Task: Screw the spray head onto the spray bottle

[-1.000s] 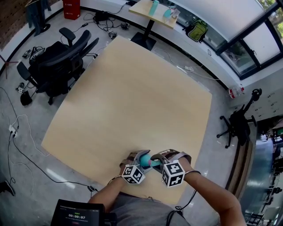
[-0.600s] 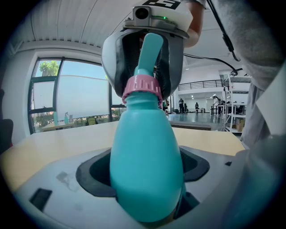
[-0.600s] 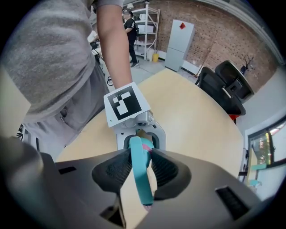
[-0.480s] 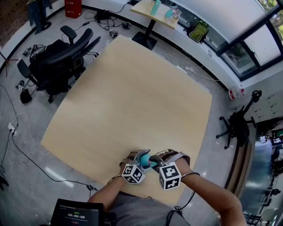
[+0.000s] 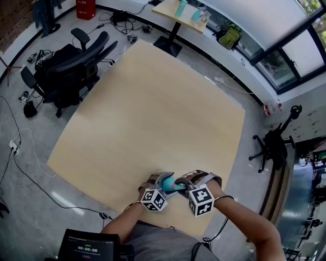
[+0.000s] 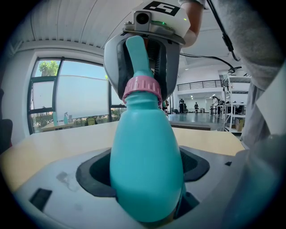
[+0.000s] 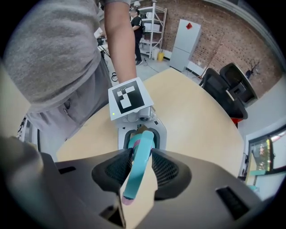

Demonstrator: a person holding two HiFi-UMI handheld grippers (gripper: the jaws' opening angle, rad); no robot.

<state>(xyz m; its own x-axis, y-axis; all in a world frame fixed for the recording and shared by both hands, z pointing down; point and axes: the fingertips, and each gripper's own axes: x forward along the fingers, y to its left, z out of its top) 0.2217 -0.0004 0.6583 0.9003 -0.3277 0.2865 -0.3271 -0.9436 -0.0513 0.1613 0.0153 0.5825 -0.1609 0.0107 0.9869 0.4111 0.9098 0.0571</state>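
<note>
Wooden table [image 5: 147, 117] lies beneath spray bottle [image 5: 170, 187], black chair [image 5: 69, 71] beside.

1. I count 2 grippers: the left gripper [image 5: 162, 182] and the right gripper [image 5: 182, 183].
2. I see 1 spray bottle [image 6: 145, 165] and 1 spray head [image 7: 138, 167].
3. I see 2 tables: 1 big table [image 5: 153, 112], 1 small table [image 5: 168, 11].
4. I make out 2 office chairs: 1 left chair [image 5: 71, 66], 1 right chair [image 5: 272, 142].

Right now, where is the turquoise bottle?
The turquoise bottle sits clamped in the left gripper, low in the head view by the table's near edge, its neck at the spray head held by the right gripper.
</note>
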